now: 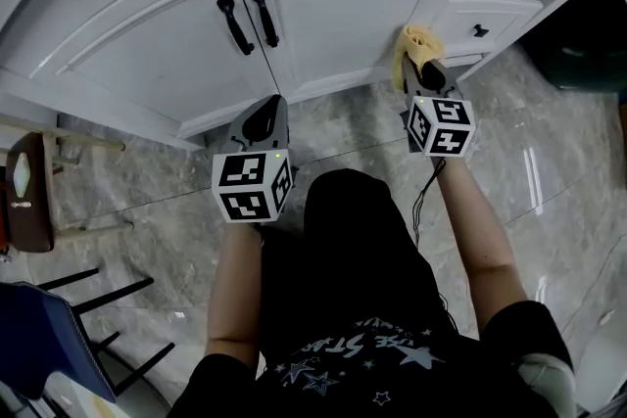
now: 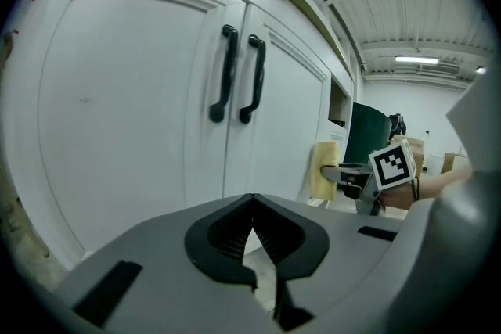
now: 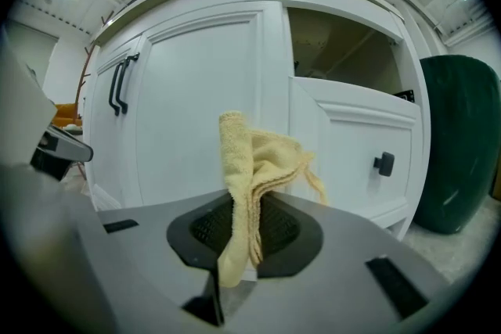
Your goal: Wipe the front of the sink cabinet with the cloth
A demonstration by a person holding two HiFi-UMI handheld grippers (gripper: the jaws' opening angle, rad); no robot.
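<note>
The white sink cabinet (image 1: 333, 5) has two doors with black handles (image 1: 249, 20). A yellow cloth (image 1: 415, 43) is pressed against the lower right corner of the right door. My right gripper (image 1: 428, 69) is shut on it. In the right gripper view the cloth (image 3: 252, 160) stands up out of the right gripper (image 3: 243, 235) in front of the door (image 3: 203, 105). My left gripper (image 1: 266, 110) hovers low by the doors' bottom edge. Its jaws (image 2: 254, 250) are shut on nothing. The left gripper view also shows the cloth (image 2: 323, 169) at the right.
A drawer with a black knob (image 1: 480, 30) stands pulled out right of the doors, an open gap above it (image 3: 344, 51). A dark green bin (image 1: 578, 44) sits at the far right. A wooden stool (image 1: 29, 191) stands left on the marble floor (image 1: 549, 171).
</note>
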